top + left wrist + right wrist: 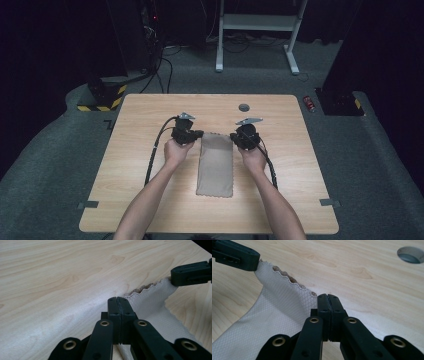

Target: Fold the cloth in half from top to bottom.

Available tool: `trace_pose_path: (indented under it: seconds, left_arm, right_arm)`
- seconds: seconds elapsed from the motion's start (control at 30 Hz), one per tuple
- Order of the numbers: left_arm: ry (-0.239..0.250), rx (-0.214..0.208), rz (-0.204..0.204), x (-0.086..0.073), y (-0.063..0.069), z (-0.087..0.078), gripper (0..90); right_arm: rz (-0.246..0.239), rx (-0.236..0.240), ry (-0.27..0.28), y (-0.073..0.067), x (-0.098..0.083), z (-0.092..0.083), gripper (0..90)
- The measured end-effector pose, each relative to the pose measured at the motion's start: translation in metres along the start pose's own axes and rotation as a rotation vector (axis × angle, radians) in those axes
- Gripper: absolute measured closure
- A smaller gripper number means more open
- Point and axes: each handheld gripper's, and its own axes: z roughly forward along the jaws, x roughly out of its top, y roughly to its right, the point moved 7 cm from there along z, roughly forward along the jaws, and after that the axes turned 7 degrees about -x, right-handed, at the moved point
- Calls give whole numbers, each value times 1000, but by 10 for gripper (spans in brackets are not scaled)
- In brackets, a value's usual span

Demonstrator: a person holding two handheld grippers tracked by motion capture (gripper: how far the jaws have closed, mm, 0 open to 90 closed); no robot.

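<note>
A beige cloth [216,165] with a scalloped edge lies lengthwise on the middle of the wooden table [140,170]. My left gripper [200,135] is shut on its far left corner, and my right gripper [233,136] is shut on its far right corner. In the left gripper view the black jaws [117,300] are pressed together with the cloth's [155,305] edge running from them to the other gripper [192,272]. From the right gripper view, the shut jaws [328,297] pinch the mesh-textured cloth [279,315], whose far edge is raised off the table towards the left gripper [237,256].
A round grommet hole [244,107] sits in the table beyond the grippers, also seen as a hole [410,255] at upper right in the right gripper view. A white desk frame [257,30] and black stands rise from the floor behind the table.
</note>
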Motion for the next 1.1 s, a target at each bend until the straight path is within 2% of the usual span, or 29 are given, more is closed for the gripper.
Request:
trace_pose_path:
  seconds: [0.2, 0.33, 0.67, 0.9, 1.1]
  left_arm:
    - [-7, -19, 4, -15, 3, 1, 896]
    - [-6, -23, 9, -18, 5, 0, 896]
    - [11, -49, 8, -29, 13, -10, 896]
    - [7, -55, 43, -36, 22, -16, 896]
    - [8, -69, 39, -45, 27, -20, 896]
  right_arm:
    - [2, 22, -6, -4, -13, 2, 893]
    - [-2, 34, -10, -8, -19, 2, 893]
    - [-7, 75, 15, -15, -28, -10, 892]
    - [-10, 99, 22, -21, -37, -18, 892]
    - [-38, 102, 42, -25, -42, -26, 892]
